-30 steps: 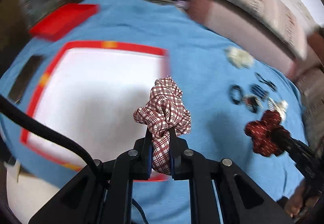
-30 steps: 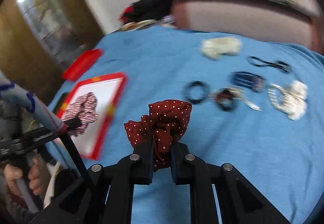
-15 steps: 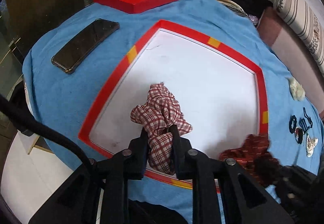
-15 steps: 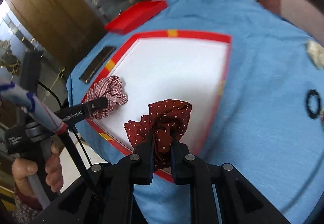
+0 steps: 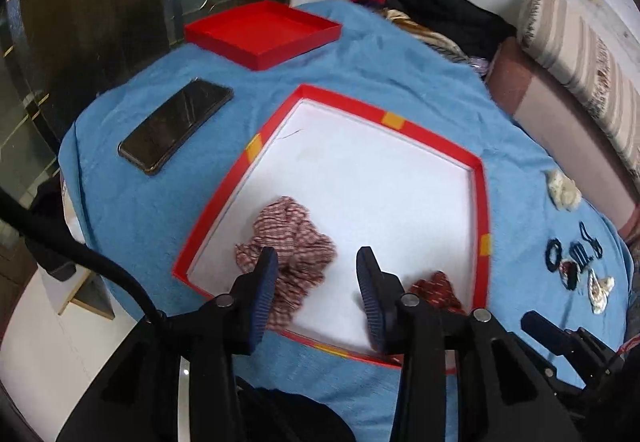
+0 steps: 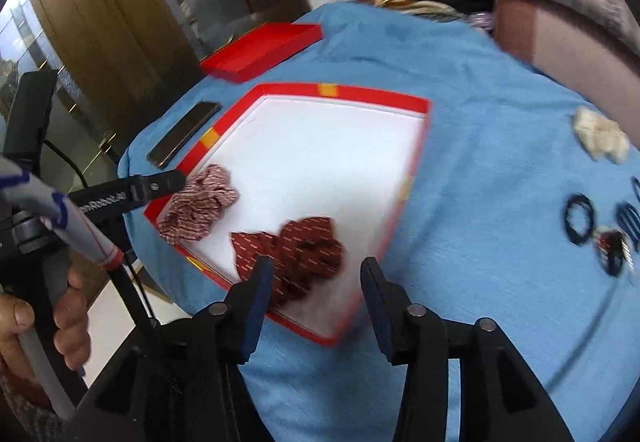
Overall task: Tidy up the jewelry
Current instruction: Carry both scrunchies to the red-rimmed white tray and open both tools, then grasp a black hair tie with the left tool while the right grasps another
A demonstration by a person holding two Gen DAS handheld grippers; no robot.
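Observation:
A red-and-white checked scrunchie (image 5: pixel 288 242) lies loose on the white floor of the red-rimmed box (image 5: pixel 344 102), at its near left corner. My left gripper (image 5: pixel 316 274) hovers just over it, its jaws opening and no pad pressing on the cloth. A dark red dotted scrunchie (image 6: pixel 296 250) lies in the same box (image 6: pixel 360 90) near its front rim. My right gripper (image 6: pixel 316 278) stands right behind it, jaws also opening, with only the scrunchie's near edge by the left finger. Both scrunchies show in each view: the checked scrunchie (image 6: pixel 200 206) and the dotted scrunchie (image 5: pixel 434 288).
On the blue cloth lie a red lid (image 5: pixel 264 30), a black phone (image 5: pixel 176 124), a white scrunchie (image 5: pixel 564 188) and several small hair ties and clips (image 5: pixel 576 262) at the right. A person's hand (image 6: pixel 24 322) holds the left gripper's handle. Clothes and a sofa lie behind.
Both grippers carried their scrunchies over the box, then opened. The checked and the dotted scrunchie have dropped from the jaws onto the box floor.

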